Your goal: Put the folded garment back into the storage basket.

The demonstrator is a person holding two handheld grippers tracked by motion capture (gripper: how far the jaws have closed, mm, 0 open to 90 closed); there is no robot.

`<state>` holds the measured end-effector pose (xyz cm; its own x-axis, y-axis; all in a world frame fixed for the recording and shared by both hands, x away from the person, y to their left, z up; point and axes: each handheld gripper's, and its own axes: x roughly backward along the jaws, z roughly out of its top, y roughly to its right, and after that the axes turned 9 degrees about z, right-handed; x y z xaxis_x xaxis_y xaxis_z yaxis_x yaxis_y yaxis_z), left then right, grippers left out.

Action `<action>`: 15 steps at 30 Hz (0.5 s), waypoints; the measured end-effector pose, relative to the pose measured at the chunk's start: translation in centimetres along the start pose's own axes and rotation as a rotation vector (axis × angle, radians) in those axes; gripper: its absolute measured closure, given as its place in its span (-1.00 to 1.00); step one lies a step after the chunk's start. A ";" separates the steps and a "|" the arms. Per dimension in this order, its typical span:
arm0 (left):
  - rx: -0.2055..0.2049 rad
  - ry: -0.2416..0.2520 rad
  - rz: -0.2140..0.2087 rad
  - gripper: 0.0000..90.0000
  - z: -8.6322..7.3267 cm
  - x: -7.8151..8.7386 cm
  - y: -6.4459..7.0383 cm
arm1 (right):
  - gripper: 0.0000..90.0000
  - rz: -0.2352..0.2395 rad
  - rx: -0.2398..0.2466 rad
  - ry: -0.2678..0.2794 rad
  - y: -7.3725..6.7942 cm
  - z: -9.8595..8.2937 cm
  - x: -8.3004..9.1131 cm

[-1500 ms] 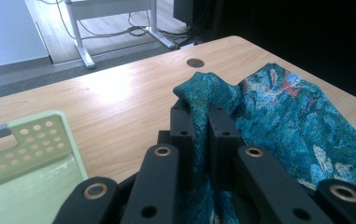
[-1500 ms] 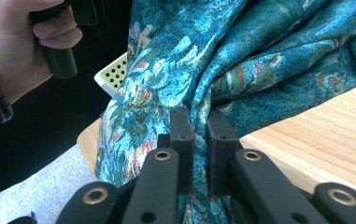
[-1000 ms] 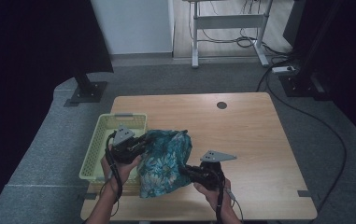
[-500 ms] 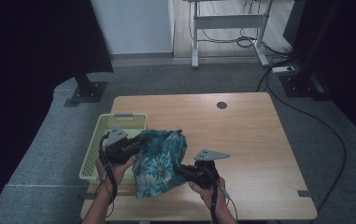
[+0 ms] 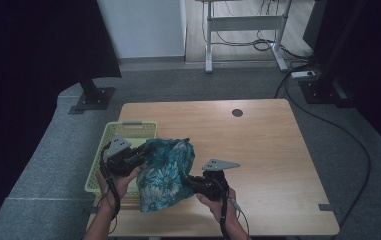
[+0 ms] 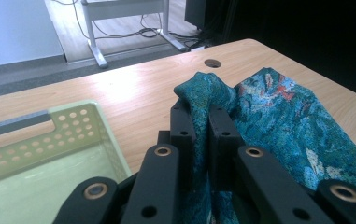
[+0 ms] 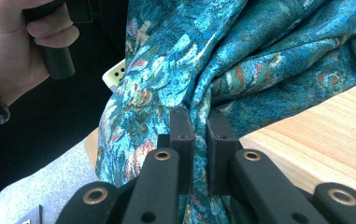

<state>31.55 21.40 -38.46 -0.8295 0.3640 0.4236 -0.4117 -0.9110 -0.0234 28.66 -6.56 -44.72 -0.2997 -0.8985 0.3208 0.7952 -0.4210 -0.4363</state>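
Observation:
A teal flower-patterned cloth [image 5: 167, 170] hangs bunched between my two grippers over the table's front left. My left gripper [image 5: 139, 155] is shut on a fold of the cloth [image 6: 203, 100] beside the green basket [image 5: 109, 141]. My right gripper [image 5: 187, 181] is shut on another bunch of the cloth [image 7: 222, 60], which drapes down past the table's front edge. In the right gripper view a hand [image 7: 14, 49] holds the other gripper's handle at the upper left.
The pale green perforated basket [image 6: 35, 140] stands at the table's left edge with nothing visible inside. The wooden table [image 5: 273, 150] has a round cable hole [image 5: 237, 113] at the back. Cables and desk legs [image 5: 243, 30] lie on the floor beyond.
Both grippers have shifted slightly left and toward the front edge with the cloth held between them; the cloth now hangs lower over the front edge.

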 end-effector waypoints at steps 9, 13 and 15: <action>0.009 -0.004 0.008 0.84 -0.2 0.0 -0.6 | 0.83 0.003 -0.001 -0.014 0.0 0.2 -0.8; 0.015 -0.004 0.011 0.84 -0.3 0.0 -0.9 | 0.83 0.003 -0.002 -0.018 0.1 0.3 -1.0; 0.019 -0.003 0.011 0.84 -0.3 0.0 -1.1 | 0.83 0.004 -0.003 -0.019 0.0 0.3 -1.2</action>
<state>31.85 22.46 -38.73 -0.8327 0.3536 0.4262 -0.3954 -0.9184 -0.0106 29.22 -5.46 -44.83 -0.2866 -0.8977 0.3346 0.7946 -0.4179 -0.4405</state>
